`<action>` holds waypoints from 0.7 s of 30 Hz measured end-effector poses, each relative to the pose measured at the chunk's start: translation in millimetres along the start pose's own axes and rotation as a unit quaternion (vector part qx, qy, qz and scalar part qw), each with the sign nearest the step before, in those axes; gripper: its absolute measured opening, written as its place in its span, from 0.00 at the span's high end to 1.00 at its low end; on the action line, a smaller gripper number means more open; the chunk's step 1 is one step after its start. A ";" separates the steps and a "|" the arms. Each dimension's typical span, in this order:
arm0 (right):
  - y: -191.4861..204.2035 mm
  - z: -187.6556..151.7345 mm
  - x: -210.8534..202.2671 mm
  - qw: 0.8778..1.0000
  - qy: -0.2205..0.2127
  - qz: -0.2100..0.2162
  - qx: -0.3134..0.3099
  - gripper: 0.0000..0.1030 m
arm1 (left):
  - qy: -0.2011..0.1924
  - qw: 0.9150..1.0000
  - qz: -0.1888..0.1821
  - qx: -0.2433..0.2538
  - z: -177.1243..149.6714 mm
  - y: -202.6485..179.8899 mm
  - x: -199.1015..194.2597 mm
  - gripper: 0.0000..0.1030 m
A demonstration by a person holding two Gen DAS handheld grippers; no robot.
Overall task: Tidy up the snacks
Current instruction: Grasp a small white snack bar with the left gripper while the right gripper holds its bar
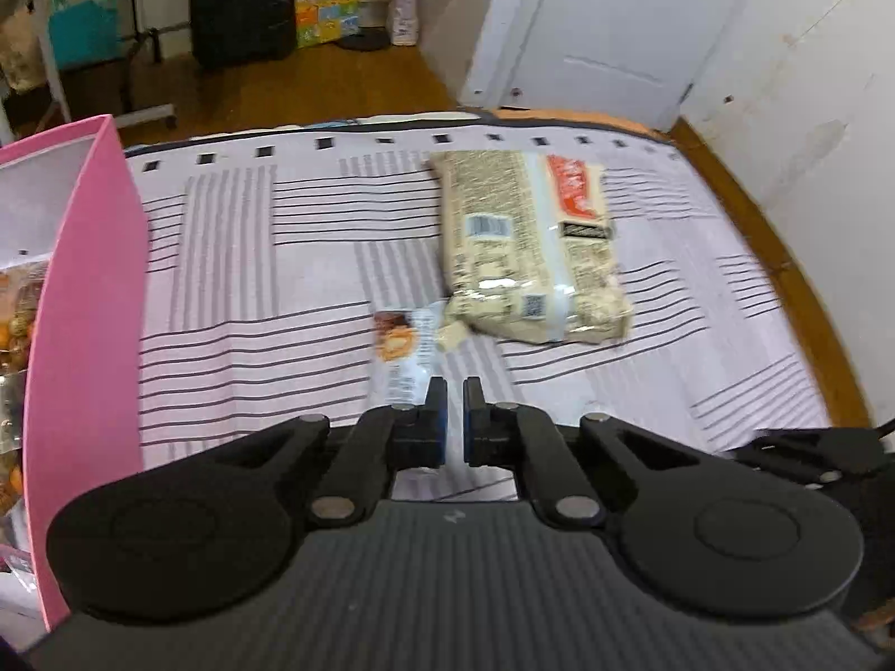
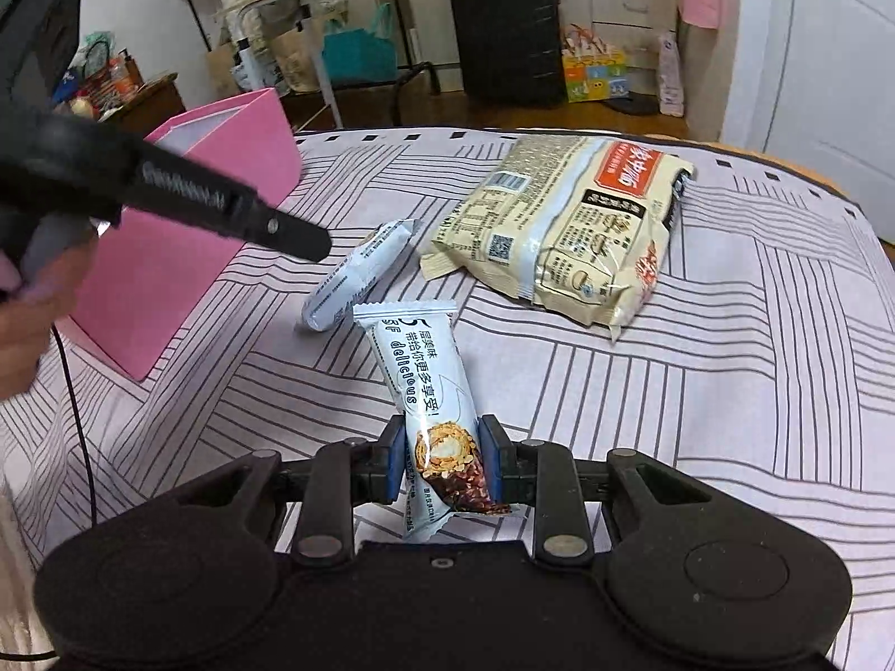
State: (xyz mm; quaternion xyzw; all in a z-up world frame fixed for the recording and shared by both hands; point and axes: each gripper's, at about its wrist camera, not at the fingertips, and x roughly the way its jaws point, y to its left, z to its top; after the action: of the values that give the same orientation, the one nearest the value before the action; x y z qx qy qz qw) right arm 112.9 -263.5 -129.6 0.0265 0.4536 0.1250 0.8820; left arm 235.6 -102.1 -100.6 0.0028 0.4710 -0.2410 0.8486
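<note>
Nearest the right wrist camera, the right tool (image 2: 442, 461) is clamped across the lower end of a wrapped snack bar (image 2: 428, 391), one blue pad on each long edge, so the bar stands up off the striped bed cover (image 2: 727, 419) with its sealed top fin free. The bar looks light and fairly stiff inside a slick foil wrapper, so a hold across the solid body, as here, should serve better than the flimsy crimped ends, which would likely slip or fold. A second bar (image 2: 358, 274) lies on the cover just beyond, near the pink box (image 2: 224, 168), with the large noodle pack (image 2: 559, 229) to its right; that pack seems bulkier, crinkly and brittle inside, best taken gently by a long edge. The left tool (image 1: 454, 414) hovers over the cover with its jaws nearly together and, as far as the blurred view shows, nothing between them.
</note>
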 end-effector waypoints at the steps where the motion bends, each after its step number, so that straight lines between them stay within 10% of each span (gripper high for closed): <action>1: 0.0 -0.8 -0.1 1.000 0.000 -0.001 0.002 0.69 | -0.007 1.000 0.013 0.007 -3.0 -0.9 1.4 0.94; 11: -3.8 -1.9 3.9 1.000 0.008 -0.006 0.006 0.69 | -0.012 0.996 0.068 0.048 -16.6 -1.4 38.4 0.55; 18: -3.3 -0.5 8.2 1.000 0.014 -0.008 0.007 0.69 | -0.001 0.998 0.055 0.018 -21.1 8.2 62.0 0.59; 21: -0.7 0.5 7.8 1.000 0.018 -0.011 0.005 0.69 | 0.005 0.999 0.044 0.008 -19.0 9.2 59.6 0.75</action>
State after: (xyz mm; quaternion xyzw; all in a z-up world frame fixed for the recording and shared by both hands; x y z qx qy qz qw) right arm 117.7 -262.2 -135.6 0.0233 0.4698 0.1136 0.8751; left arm 250.5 -113.8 -161.0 0.0312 0.4727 -0.2071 0.8560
